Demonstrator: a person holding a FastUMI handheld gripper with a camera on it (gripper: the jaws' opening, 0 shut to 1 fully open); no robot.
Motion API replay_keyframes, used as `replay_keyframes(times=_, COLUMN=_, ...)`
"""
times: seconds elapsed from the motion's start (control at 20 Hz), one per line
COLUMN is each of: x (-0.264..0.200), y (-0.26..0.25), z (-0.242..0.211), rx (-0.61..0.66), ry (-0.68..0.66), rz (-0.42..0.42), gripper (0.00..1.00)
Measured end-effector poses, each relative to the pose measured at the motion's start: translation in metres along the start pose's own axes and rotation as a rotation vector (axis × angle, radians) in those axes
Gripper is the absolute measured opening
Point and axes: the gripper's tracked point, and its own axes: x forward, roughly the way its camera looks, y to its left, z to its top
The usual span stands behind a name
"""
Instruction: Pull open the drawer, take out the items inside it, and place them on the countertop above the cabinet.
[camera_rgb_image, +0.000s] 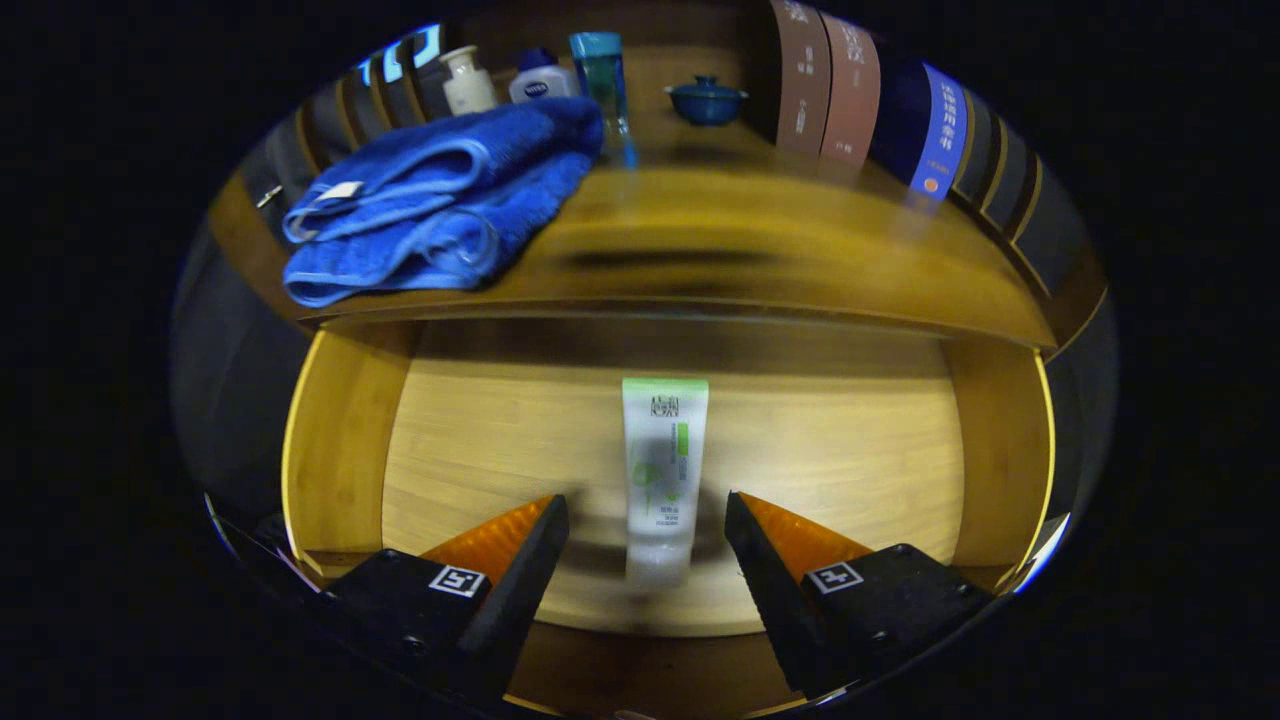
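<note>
The wooden drawer (340, 450) stands pulled open below the countertop (760, 250). On its floor lies a white tube with a green end (662, 460), pointing away from me. My gripper (647, 510) is open, with one finger on each side of the tube's near end and a gap to both; neither finger touches it. A folded blue towel (440, 205) rests on the countertop's left part, overhanging the front edge a little.
At the back of the countertop stand a small white bottle (468, 80), a white jar with a blue cap (540, 80), a tall teal bottle (602, 80) and a blue lidded bowl (706, 100). Upright books (860, 95) line the right side.
</note>
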Motion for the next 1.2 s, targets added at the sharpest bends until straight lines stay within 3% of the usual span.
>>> replay_keyframes(times=0.45, x=0.012, y=-0.004, z=-0.012, rx=-0.013, ry=0.104, rz=-0.056, gripper=0.99)
replay_keyframes(times=0.9, x=0.017, y=-0.014, z=-0.014, rx=-0.042, ry=0.115, rz=-0.069, gripper=0.55)
replay_keyframes(times=0.95, x=0.013, y=-0.013, z=-0.014, rx=-0.037, ry=0.113, rz=-0.061, gripper=0.55)
replay_keyframes(times=1.0, x=0.014, y=-0.014, z=-0.013, rx=-0.034, ry=0.110, rz=-0.058, gripper=0.47)
replay_keyframes(times=1.2, x=0.008, y=-0.009, z=-0.011, rx=0.005, ry=0.050, rz=-0.006, gripper=0.47)
